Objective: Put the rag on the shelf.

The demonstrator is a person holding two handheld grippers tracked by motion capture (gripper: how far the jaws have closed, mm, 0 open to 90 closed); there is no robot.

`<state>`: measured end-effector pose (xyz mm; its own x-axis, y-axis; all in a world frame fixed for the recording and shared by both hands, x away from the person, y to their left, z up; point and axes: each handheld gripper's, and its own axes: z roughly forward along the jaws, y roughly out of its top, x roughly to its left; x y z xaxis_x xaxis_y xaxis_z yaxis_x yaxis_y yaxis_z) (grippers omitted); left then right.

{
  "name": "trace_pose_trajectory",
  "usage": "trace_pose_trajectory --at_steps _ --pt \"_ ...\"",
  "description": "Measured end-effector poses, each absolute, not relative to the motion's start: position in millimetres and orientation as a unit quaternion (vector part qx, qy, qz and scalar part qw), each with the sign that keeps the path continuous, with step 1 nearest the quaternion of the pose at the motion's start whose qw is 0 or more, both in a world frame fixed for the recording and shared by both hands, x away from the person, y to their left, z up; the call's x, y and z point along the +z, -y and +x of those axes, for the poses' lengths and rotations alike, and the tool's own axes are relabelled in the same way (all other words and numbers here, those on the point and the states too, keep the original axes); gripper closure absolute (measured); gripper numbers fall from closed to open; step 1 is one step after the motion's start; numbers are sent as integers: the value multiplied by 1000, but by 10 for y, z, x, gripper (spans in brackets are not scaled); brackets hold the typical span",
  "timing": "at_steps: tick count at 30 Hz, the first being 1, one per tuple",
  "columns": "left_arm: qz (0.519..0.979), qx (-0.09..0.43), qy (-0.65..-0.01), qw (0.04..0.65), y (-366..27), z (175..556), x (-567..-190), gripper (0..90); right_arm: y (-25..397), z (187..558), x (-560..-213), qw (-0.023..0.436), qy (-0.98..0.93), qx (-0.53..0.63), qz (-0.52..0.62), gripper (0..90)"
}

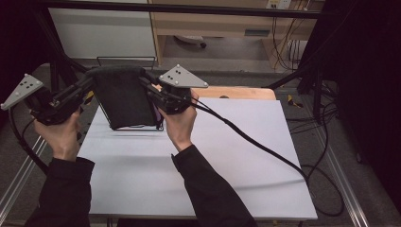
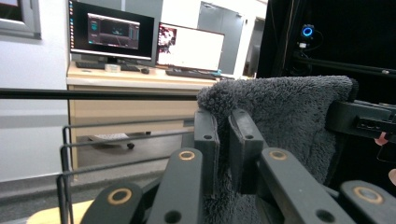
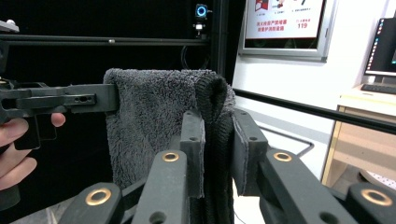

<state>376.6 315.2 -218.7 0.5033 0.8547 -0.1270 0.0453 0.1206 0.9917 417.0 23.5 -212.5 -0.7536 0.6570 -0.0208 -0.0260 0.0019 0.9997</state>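
Observation:
A dark grey fluffy towel (image 1: 124, 97) hangs stretched between my two grippers, above the far left part of the white table (image 1: 213, 161). My left gripper (image 1: 91, 81) is shut on the towel's upper left corner, and my right gripper (image 1: 144, 84) is shut on its upper right corner. In the left gripper view the towel (image 2: 285, 112) is pinched between my left gripper (image 2: 223, 135) jaws, with the right gripper (image 2: 359, 119) holding the far edge. In the right gripper view the folded towel edge (image 3: 154, 112) sits between my right gripper (image 3: 217, 140) jaws; the left gripper (image 3: 88, 99) clamps the other corner.
A black wire rack (image 1: 125, 58) stands behind and under the towel at the table's far left; its bars (image 2: 116, 135) show in the left gripper view. A wooden board (image 1: 236, 92) lies along the far edge. The right gripper's cable (image 1: 250, 139) trails across the table.

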Motion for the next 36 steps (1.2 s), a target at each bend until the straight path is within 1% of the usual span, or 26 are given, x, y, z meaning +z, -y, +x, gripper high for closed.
trace_pose_trajectory --at_steps 15,34,36 --pt "565 330 -387 649 -3295 3904 -1945 826 -410 4340 -1877 265 -650 673 234 775" --pt "550 348 -392 650 -3352 4121 -1600 826 -532 4553 -1564 268 -639 682 233 777" --pt "550 352 -390 649 -3342 4144 -1559 826 -532 4592 -1504 274 -637 682 234 777"
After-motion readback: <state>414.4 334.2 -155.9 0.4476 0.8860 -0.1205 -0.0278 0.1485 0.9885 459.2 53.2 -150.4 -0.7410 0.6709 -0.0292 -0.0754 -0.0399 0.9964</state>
